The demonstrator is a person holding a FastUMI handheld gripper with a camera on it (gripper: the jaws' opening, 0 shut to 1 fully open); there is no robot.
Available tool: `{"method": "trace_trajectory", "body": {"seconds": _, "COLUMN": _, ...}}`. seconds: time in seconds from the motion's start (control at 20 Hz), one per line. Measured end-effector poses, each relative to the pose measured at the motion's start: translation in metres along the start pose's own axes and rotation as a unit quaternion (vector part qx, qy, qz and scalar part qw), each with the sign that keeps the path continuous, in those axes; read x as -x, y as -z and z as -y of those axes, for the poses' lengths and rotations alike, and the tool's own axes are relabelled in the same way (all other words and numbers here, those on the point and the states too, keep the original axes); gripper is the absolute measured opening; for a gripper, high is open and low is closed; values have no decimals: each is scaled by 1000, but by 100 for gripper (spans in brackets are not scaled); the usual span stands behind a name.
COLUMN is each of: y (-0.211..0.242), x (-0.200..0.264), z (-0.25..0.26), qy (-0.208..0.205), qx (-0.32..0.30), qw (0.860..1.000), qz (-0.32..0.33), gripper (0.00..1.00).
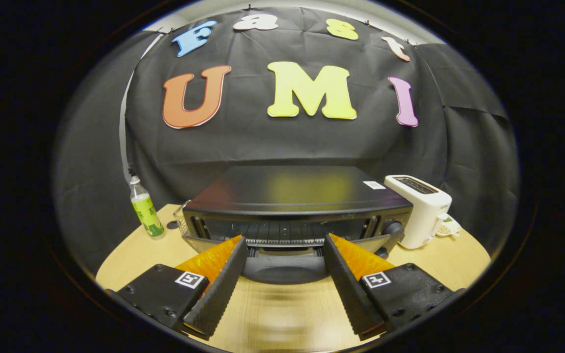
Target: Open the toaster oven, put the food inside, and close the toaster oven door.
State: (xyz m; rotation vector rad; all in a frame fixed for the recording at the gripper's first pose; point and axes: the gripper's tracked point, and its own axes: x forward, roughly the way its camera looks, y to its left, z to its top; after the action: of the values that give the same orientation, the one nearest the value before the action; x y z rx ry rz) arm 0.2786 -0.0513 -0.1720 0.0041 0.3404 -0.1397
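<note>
A black, box-shaped metal toaster oven (292, 206) sits on a pale wooden table (429, 264), its glass door (282, 267) swung down and open toward the gripper (285, 240), with the wire rack (285, 241) showing at the mouth of the cavity. The gripper's two fingers are spread wide apart and hold nothing; their tips reach the front of the oven, one at each side of the lowered door. Left of the oven stands a clear plastic bottle with a green label (145, 208). Right of the oven, just beside it, stands a white slot toaster (422, 208). Near the oven's right front corner are its dark control knobs (393, 229).
</note>
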Motion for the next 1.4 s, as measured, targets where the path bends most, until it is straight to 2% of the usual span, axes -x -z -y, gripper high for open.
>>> {"method": "trace_trajectory", "body": {"seconds": 0.4, "y": 57, "x": 30, "z": 0, "qy": 8, "qx": 4, "qw": 999, "qz": -38, "gripper": 100}}
{"method": "trace_trajectory", "body": {"seconds": 0.7, "y": 100, "x": 41, "z": 2, "qy": 11, "qx": 5, "qw": 995, "qz": -98, "gripper": 100}}
{"method": "trace_trajectory", "body": {"seconds": 0.9, "y": 109, "x": 42, "z": -1, "qy": 15, "qx": 36, "qw": 992, "qz": -120, "gripper": 99}}
{"method": "trace_trajectory", "body": {"seconds": 1.15, "y": 136, "x": 36, "z": 2, "qy": 30, "qx": 80, "qw": 981, "qz": -172, "gripper": 99}}
{"method": "trace_trajectory", "body": {"seconds": 1.4, "y": 133, "x": 38, "z": -4, "qy": 20, "qx": 77, "qw": 983, "qz": -163, "gripper": 95}}
